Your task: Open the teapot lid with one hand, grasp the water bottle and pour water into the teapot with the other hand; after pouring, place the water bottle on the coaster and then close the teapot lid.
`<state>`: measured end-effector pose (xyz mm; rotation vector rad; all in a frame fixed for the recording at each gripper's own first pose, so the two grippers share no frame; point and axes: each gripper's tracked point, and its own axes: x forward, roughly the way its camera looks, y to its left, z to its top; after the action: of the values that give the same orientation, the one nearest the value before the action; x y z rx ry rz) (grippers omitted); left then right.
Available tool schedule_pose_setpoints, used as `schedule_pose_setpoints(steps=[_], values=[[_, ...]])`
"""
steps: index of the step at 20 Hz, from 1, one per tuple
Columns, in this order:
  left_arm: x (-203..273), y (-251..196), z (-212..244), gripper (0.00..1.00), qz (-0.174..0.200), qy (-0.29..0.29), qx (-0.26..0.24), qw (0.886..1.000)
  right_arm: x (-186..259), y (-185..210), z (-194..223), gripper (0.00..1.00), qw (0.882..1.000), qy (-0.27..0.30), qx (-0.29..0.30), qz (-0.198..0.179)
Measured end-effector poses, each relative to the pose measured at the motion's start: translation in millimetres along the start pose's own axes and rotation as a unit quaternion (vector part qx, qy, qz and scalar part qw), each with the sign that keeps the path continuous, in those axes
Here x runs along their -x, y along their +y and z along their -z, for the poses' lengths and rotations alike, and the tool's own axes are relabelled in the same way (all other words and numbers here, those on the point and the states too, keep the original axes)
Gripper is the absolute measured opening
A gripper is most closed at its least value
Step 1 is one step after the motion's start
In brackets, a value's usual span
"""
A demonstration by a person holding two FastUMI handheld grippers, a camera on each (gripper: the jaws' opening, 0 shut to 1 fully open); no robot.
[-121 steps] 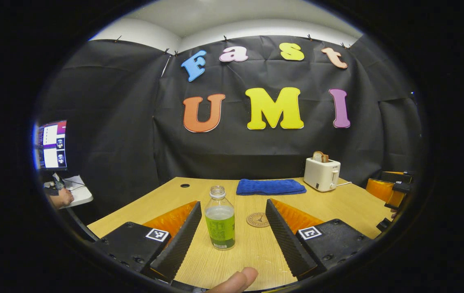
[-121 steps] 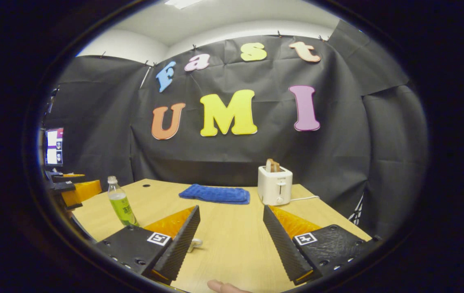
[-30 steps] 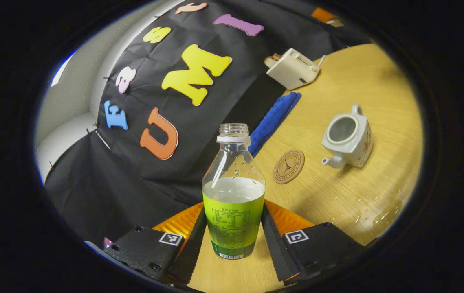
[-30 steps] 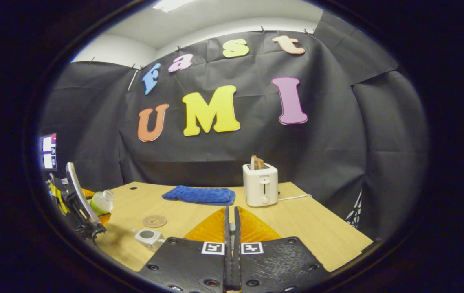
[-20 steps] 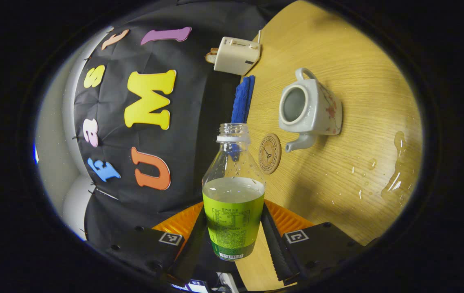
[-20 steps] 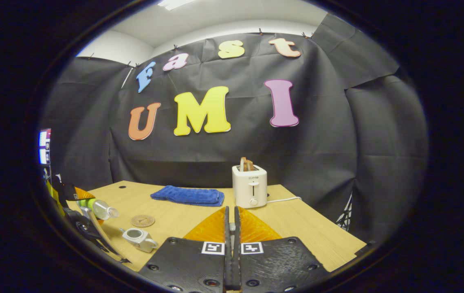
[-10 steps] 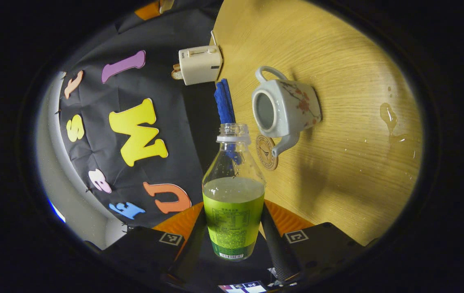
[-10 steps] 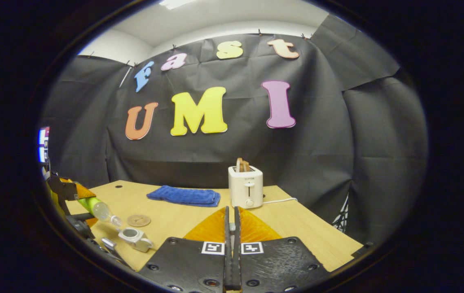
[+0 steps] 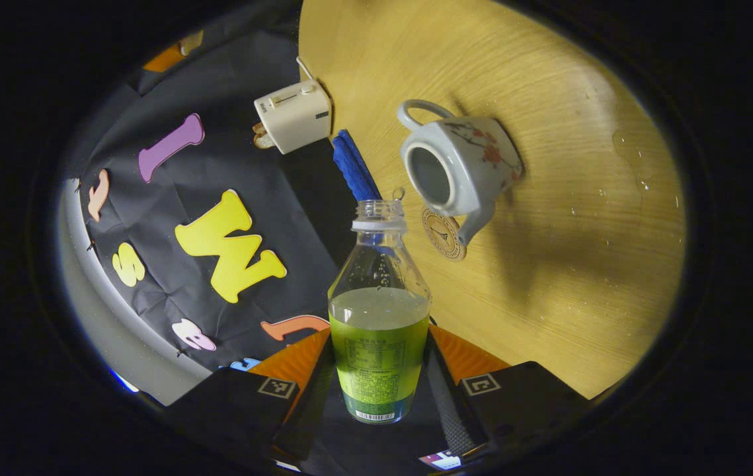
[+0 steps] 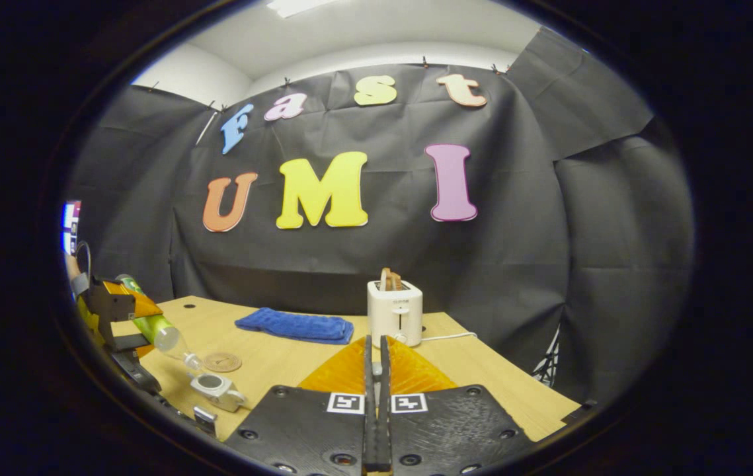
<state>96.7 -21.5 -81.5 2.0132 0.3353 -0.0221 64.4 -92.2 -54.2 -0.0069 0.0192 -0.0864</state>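
The pour is under way, by the look of it — the left gripper [image 9: 376,390] has its two fingers pressed against the sides of the water bottle [image 9: 379,317], gripping it low on the green label, and in the right gripper view that bottle [image 10: 163,334] is tipped neck-down with its mouth right over the teapot [image 10: 216,389]. In the left gripper view the teapot [image 9: 459,165] stands on the wooden table [image 9: 548,264] with its lid off and its round opening bare; a drop or thin thread of water seems to hang at the bottle's mouth, though it is too small to be sure. Plenty of liquid remains in the bottle. The coaster [image 9: 443,233] lies just beside the teapot's spout, unoccupied. The right gripper [image 10: 376,403] is closed almost fully, with a small metal piece showing in the thin slit between its fingers — probably the lid's knob, but I cannot tell whether both fingers press on it. So opening the lid and grasping the bottle look done; finishing the pour, setting the bottle on the coaster and closing the lid are left. A puddle [image 9: 634,155] shines on the table beyond the teapot.
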Motion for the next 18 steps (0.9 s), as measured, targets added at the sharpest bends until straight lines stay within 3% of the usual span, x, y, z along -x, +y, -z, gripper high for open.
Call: schedule_pose_setpoints(steps=[9, 18], values=[[6.9, 10.5, -9.5, 0.76, -0.022, 0.004, -0.068, 0.997, 1.4, 4.5, -0.5, 0.0, 1.0, 0.0, -0.008, -0.019], [6.9, 21.9, -13.5, 0.76, -0.034, 0.009, -0.097, 0.995, -2.0, -8.6, 1.6, 0.0, 1.0, 0.004, -0.005, -0.007]])
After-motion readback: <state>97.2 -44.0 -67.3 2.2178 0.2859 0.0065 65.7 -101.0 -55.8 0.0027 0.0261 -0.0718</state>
